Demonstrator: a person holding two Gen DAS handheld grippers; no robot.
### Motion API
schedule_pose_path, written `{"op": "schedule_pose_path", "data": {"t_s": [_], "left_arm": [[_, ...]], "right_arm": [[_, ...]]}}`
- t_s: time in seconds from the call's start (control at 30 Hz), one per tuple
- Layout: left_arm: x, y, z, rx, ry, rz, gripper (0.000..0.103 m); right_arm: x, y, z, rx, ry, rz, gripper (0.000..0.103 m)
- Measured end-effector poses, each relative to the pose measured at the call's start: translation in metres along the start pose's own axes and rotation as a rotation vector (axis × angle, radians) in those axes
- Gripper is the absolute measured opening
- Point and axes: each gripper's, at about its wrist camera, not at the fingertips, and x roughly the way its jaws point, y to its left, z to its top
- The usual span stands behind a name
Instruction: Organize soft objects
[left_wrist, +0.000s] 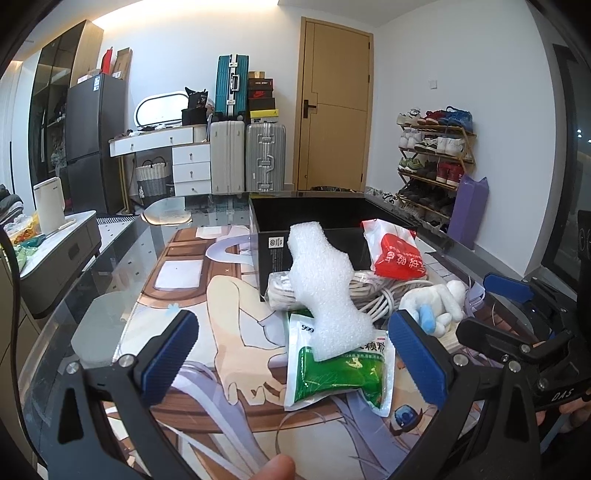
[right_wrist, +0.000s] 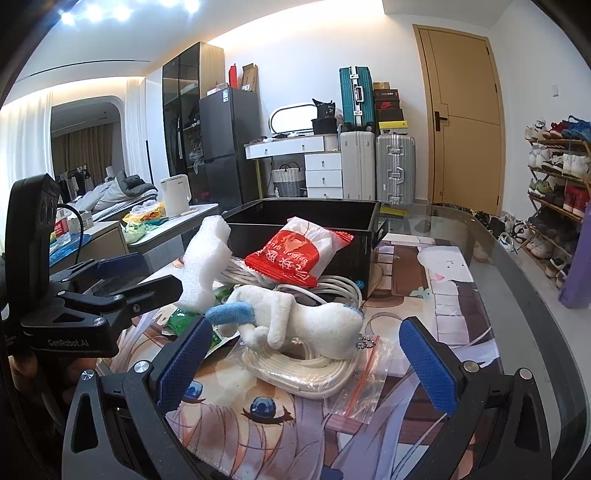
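My left gripper (left_wrist: 291, 354) hovers with its blue-padded fingers (left_wrist: 168, 358) spread wide and empty, framing a green-and-white sachet (left_wrist: 338, 376) that lies flat on the tabletop (left_wrist: 122, 258). A white foam piece (left_wrist: 325, 291) leans across the sachet's upper edge and rises over a coil of white cable (left_wrist: 373, 299). My right gripper (right_wrist: 304, 363) is likewise released, its fingers (right_wrist: 428, 365) apart and holding nothing, poised on either side of a white plush toy (right_wrist: 295, 319) with a blue limb. The plush rests on a bagged coil of white cord (right_wrist: 306, 373), whose clear zip bag (right_wrist: 360, 387) spreads toward my right finger. Just behind the plush, a red-and-white snack packet (right_wrist: 295, 254) sits on top of the loose cable, leaning against the front wall of an open black box (right_wrist: 347, 218). The box stands at the far side of the pile, and I cannot tell whether anything lies inside it. All of it sits on an illustrated mat (left_wrist: 221, 302) under the glass surface. From my left camera, the plush appears at the right of the pile, beside my right gripper's black frame. A fingertip (left_wrist: 273, 469) shows at the bottom edge of that view. Beyond the tabletop stand suitcases (left_wrist: 245, 158), a wooden door (left_wrist: 334, 107) and a shoe rack (left_wrist: 434, 162).
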Motion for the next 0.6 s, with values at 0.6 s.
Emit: {"op": "schedule_pose_path", "data": {"t_s": [0.6], "left_arm": [[-0.0043, 0.0049, 0.0024, -0.015, -0.030, -0.005, 0.103]], "right_arm": [[0.0003, -0.0056, -0.0003, 0.015, -0.006, -0.011, 0.103]]}}
